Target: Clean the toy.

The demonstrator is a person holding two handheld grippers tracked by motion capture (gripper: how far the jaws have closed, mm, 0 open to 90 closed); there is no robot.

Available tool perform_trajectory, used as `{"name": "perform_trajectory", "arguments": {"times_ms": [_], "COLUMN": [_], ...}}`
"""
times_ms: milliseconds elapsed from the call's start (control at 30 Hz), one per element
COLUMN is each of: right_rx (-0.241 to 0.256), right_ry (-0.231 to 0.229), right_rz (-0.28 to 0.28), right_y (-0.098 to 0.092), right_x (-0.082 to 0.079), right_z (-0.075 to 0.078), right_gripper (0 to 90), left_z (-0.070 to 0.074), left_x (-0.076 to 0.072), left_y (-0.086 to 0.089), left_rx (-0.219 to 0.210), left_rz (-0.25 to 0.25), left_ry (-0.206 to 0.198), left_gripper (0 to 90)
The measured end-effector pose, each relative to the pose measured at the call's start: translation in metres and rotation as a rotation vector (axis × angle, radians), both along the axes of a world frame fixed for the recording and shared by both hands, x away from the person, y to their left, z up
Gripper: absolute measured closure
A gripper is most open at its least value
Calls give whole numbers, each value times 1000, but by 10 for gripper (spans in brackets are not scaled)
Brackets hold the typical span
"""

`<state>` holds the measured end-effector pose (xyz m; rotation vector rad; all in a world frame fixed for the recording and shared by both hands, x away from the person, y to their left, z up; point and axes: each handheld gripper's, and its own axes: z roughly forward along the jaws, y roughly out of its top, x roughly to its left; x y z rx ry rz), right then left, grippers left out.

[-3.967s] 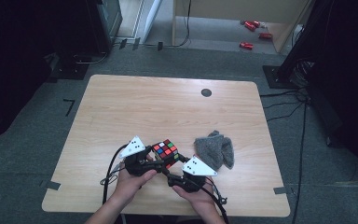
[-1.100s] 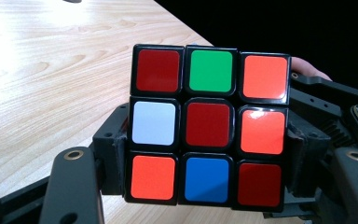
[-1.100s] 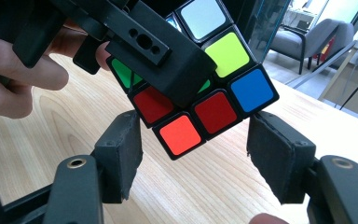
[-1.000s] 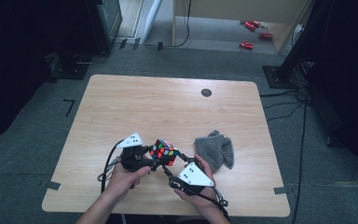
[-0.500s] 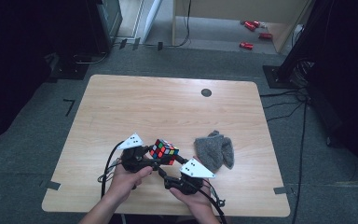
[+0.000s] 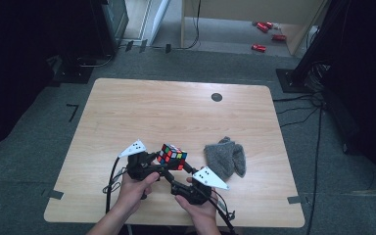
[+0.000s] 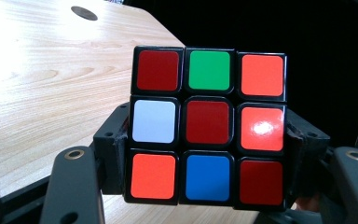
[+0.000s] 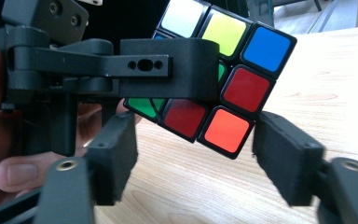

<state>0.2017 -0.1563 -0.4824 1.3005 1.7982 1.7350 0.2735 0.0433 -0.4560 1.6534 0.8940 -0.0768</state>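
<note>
Since four seconds ago, both claws are sitting slightly lower on the desk (image 6: 127,107). Left claw (image 6: 157,161) is clamping the cube (image 6: 172,156); right claw (image 6: 188,171) is gaping beneath it, partly hidden. Grey cloth (image 6: 225,156) is lying nearby.

Grey cloth (image 6: 225,156) is crumpled on the table (image 6: 176,112), right of centre, near edge. Dark round hole (image 6: 217,97) is seen far right. Red objects (image 6: 264,34) are scattered on floor beyond.

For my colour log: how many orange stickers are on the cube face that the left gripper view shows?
3 on the cube face: top right corner, middle right, bottom left corner. Other faces are hidden here.
</note>
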Motion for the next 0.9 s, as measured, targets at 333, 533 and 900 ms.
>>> {"name": "perform_trajectory", "arguments": {"times_ms": [333,533,900], "right_rx": [-172,-261,-298], "right_ry": [-111,-165,-153], "right_rz": [4,39,56], "right_y": [-4,-9,-17], "right_x": [0,3,9], "right_z": [-1,-4,-8], "right_gripper": [423,447,451], "left_z": [-1,-2,0], "left_x": [4,7,7], "left_y": [1,2,3], "left_rx": [4,43,42], "left_rz": [-31,-56,-64], "left_ry": [27,46,50], "left_gripper": [333,331,332]}}
